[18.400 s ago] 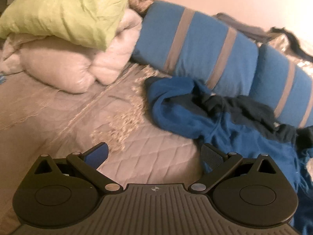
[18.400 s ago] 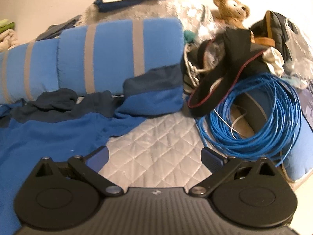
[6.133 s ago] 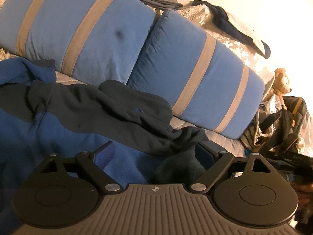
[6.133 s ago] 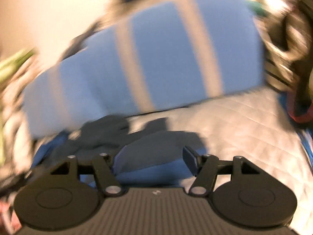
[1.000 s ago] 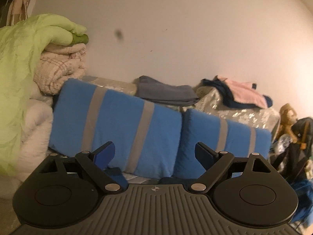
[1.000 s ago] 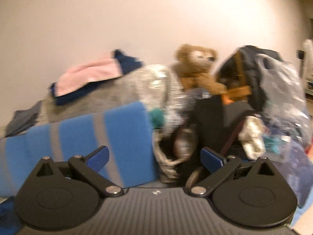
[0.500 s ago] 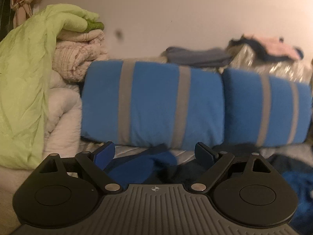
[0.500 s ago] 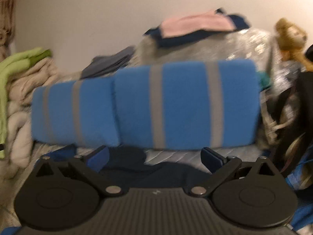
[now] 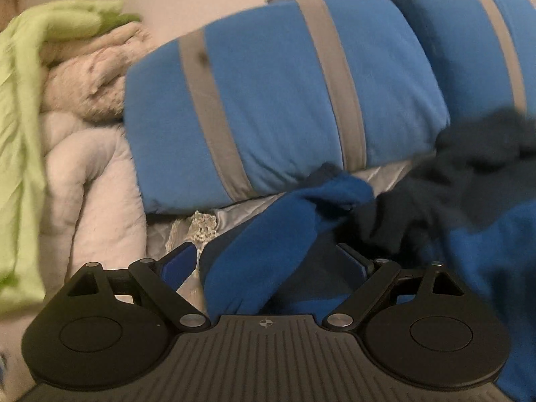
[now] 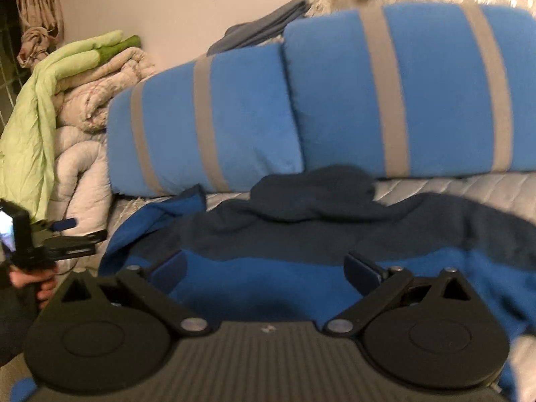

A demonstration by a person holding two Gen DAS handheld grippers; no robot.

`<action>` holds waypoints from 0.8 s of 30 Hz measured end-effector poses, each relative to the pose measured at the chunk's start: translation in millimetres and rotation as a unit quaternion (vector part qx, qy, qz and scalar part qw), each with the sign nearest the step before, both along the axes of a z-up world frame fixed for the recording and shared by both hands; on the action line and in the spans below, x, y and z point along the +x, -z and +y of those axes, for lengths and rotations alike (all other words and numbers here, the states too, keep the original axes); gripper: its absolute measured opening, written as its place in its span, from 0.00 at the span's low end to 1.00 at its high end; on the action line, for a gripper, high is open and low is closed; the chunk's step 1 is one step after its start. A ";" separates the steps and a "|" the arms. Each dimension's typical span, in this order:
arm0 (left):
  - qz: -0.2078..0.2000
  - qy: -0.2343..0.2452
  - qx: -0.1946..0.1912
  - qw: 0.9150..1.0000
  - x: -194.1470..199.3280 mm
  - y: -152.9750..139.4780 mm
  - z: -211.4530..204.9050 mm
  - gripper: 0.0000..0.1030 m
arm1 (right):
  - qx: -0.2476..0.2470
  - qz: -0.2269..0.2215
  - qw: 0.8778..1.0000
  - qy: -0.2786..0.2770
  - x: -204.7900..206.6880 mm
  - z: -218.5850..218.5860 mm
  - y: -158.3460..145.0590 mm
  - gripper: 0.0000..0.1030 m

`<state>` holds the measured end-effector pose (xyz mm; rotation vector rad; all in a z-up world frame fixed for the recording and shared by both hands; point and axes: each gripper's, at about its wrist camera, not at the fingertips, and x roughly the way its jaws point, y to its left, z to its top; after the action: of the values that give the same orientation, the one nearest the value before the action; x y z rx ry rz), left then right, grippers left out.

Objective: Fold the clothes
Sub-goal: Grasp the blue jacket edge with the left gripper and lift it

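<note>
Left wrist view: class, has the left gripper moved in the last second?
Yes. The left gripper has dipped: the striped cushion now sits higher, with the blue garment below.

The left tool (image 9: 266, 263) stands with its jaws wide apart over a rumpled blue and navy fleece garment (image 9: 268, 261) on the quilted bed (image 9: 388, 174). Behind lie two blue grey-striped cushions (image 9: 278, 100), with beige and green bedding (image 9: 67, 100) on the left.

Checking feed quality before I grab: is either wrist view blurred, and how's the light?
Left wrist view: motion-smeared, green bedding and striped cushions soft-edged, dim warm light. Right wrist view: sharper, blue hoodie readable, its dark hood low in contrast; fisheye bends both.
</note>
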<state>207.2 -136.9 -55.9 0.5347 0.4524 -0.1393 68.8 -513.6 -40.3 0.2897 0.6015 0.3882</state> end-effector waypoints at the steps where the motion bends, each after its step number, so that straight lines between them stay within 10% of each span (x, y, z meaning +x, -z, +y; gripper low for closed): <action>1: -0.008 0.000 0.026 1.000 4.2 7.2 -5.6 0.87 | 0.007 0.007 1.000 -0.007 1.3 2.6 9.1 1.00; 10: -0.015 0.020 0.172 0.985 42.0 64.5 -45.5 0.84 | -0.003 0.035 0.998 -0.048 4.3 16.6 29.8 1.00; 13: 0.008 -0.002 0.204 0.979 61.6 74.6 -50.8 0.39 | -0.002 0.042 0.998 -0.055 5.8 17.6 31.9 1.00; 15: 0.036 -0.027 0.200 0.979 73.7 73.7 -49.1 0.18 | 0.000 0.049 0.997 -0.054 7.5 17.4 34.4 1.00; 24: -0.012 -0.046 0.068 0.997 56.9 -23.2 -47.5 0.10 | 0.023 0.080 0.996 -0.040 14.8 10.4 43.8 1.00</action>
<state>264.1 -184.3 -32.7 0.6472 0.4646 -0.0135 83.6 -503.2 -84.1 0.3432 0.7638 0.4588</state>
